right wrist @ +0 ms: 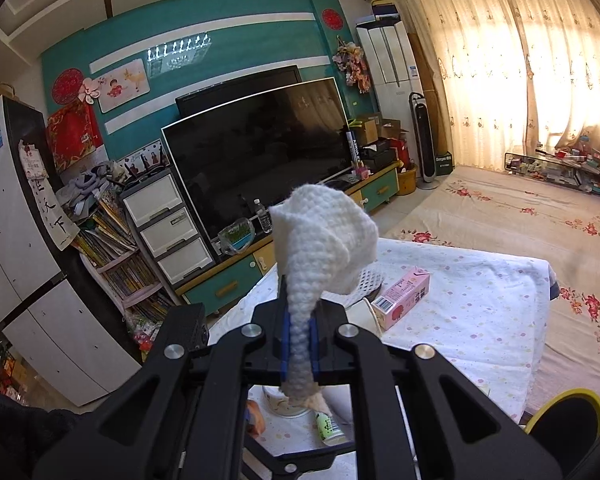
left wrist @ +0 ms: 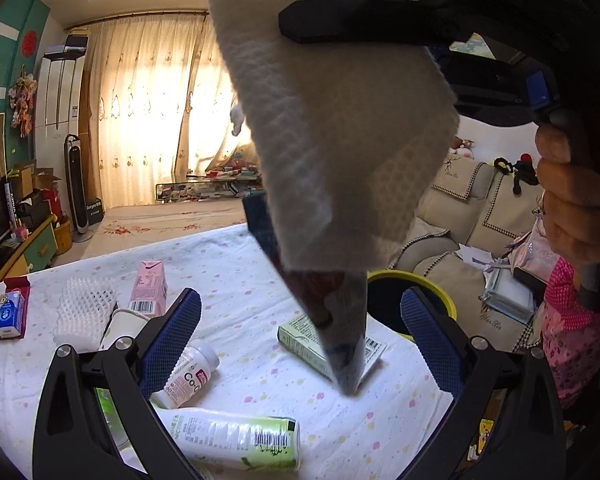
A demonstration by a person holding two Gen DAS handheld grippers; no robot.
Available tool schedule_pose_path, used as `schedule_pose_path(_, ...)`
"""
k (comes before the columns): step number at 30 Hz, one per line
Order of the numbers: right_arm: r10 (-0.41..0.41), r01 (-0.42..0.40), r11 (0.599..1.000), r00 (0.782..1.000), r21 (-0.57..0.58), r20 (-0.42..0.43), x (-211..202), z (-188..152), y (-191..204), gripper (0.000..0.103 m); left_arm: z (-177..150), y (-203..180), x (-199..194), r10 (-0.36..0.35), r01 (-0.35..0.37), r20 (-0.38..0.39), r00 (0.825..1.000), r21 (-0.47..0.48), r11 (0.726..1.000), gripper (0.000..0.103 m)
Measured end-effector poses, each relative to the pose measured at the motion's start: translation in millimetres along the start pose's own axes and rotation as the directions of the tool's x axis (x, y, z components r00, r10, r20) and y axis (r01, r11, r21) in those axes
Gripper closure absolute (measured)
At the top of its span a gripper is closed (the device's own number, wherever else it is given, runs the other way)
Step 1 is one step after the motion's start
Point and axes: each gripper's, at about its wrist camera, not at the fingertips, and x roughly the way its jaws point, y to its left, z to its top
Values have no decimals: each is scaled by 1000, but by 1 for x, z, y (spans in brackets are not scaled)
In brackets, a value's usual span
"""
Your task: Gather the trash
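Note:
My right gripper (right wrist: 299, 336) is shut on a white paper towel (right wrist: 324, 248), held high above the table. In the left wrist view the same towel (left wrist: 340, 128) hangs from the right gripper's black finger (left wrist: 340, 20), with a dark wrapper (left wrist: 332, 312) hanging behind it. My left gripper (left wrist: 300, 336) is open and empty above the table. A yellow-rimmed black bin (left wrist: 412, 292) stands past the table's far right edge; it also shows in the right wrist view (right wrist: 568, 408).
On the dotted tablecloth (left wrist: 260, 280) lie a green-labelled bottle (left wrist: 236, 440), a small white bottle (left wrist: 188, 376), a green box (left wrist: 312, 340), a pink carton (left wrist: 150, 288), white foam netting (left wrist: 84, 308) and a blue carton (left wrist: 10, 312). A sofa (left wrist: 468, 208) is at right.

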Motion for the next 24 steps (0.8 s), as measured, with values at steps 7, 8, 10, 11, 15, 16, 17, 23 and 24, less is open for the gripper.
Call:
schedule_pose_path(7,1,-1,1000,1000,1,0,0,-1,-2,95,-2,-3,9,-3,3,-55,998,-1,1000,58)
schedule_pose_path(8,-1,1,1000,1000,1,0,0,-1,-2,95,-3,0,10,-3,2,-64,998,-13,1000,72)
schedule_pose_path(10,-9,9,1000,1000,2,3,-1,-3,-5,95,-3,5,11,8,-11,-70,997,-33,999,82)
schedule_pose_path(11,-14,14,1000,1000,6,5,-2,-3,-6,95,-4,8,11,10,-13,-69,998,-37,999,82)
schedule_pose_path(15,-35,34,999,999,34,22,-9,-5,-18,95,-7,11,10,31,-34,-83,996,-31,999,84)
schedule_pose_path(16,-44,42,998,999,45,30,-12,-5,-22,95,-9,11,10,38,-40,-88,995,-26,999,84)
schedule_pose_path(17,-55,53,997,998,52,36,-15,-7,-26,95,-10,11,9,48,-50,-92,995,-20,999,84)
schedule_pose_path(23,-210,202,972,976,123,59,-43,-18,-65,95,-18,1,1,83,-83,-118,989,4,997,84)
schedule_pose_path(24,-252,242,960,966,140,56,-48,-22,-75,95,-16,0,0,85,-85,-122,989,2,996,84)
